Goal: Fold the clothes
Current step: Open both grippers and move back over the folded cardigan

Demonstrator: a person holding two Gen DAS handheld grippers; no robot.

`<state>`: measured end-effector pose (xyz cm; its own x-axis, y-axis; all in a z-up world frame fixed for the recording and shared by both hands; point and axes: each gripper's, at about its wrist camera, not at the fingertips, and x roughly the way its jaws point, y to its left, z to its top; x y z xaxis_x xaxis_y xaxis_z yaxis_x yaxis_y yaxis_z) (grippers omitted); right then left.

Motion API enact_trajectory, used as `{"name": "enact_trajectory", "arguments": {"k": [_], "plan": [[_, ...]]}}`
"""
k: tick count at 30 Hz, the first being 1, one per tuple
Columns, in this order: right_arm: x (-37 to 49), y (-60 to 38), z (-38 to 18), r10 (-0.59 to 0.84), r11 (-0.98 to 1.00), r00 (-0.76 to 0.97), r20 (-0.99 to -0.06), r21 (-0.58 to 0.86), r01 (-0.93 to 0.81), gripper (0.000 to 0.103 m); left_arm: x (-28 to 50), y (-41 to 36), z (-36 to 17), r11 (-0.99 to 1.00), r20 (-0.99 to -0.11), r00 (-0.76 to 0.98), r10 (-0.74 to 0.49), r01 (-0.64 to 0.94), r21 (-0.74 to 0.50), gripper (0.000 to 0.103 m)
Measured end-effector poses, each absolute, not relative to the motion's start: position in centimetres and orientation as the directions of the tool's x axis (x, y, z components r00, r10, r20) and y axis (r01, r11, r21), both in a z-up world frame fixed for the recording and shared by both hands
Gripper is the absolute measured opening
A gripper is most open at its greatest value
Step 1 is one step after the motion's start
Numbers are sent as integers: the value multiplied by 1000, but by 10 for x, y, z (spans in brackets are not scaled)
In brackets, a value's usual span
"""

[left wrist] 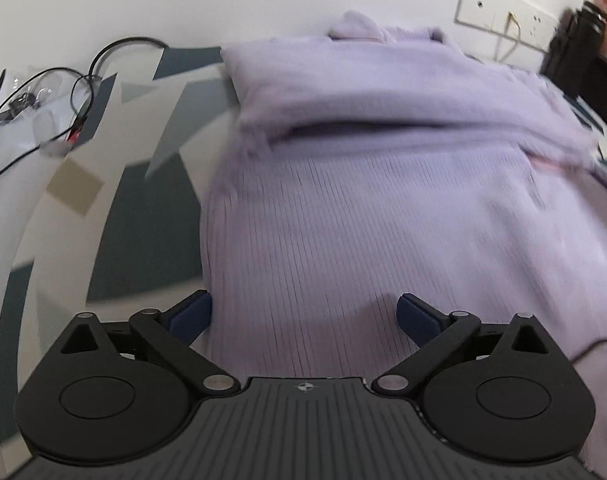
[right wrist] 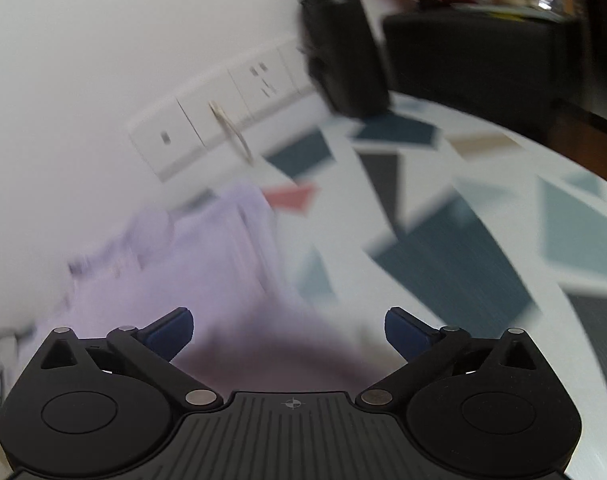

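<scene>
A lilac ribbed knit sweater (left wrist: 363,200) lies flat on the patterned table, with a sleeve folded across its upper part. My left gripper (left wrist: 303,314) is open and empty, just above the sweater's near hem. In the right wrist view the sweater (right wrist: 191,264) appears blurred at the lower left. My right gripper (right wrist: 289,330) is open and empty, over the sweater's right edge, with its right finger (right wrist: 407,330) above the table.
The table (right wrist: 463,240) has a grey, teal and white geometric cloth. Black cables (left wrist: 83,76) and small items lie at the far left. A white socket strip (right wrist: 223,128) is on the wall. A black container (right wrist: 343,52) stands at the back right.
</scene>
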<state>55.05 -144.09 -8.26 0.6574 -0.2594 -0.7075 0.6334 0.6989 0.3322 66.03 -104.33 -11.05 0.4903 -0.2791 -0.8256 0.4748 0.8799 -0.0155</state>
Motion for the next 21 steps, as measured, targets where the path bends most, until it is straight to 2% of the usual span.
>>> {"name": "enact_trajectory", "arguments": {"k": [4, 8, 14, 21], "plan": [[516, -1418, -102, -288, 752, 554, -781, 174, 636, 102, 635, -1043, -112, 881, -814, 515, -270, 473, 7, 102], [498, -1406, -115, -254, 782, 496, -830, 126, 610, 102, 622, -1045, -111, 887, -818, 520, -246, 461, 26, 103], [483, -1393, -124, -267, 813, 464, -844, 61, 580, 102, 606, -1042, -111, 897, -812, 537, -228, 440, 39, 103], [472, -1386, -126, -290, 834, 516, -806, 52, 550, 102, 597, -1042, -108, 909, -824, 534, -191, 412, 56, 103]]}}
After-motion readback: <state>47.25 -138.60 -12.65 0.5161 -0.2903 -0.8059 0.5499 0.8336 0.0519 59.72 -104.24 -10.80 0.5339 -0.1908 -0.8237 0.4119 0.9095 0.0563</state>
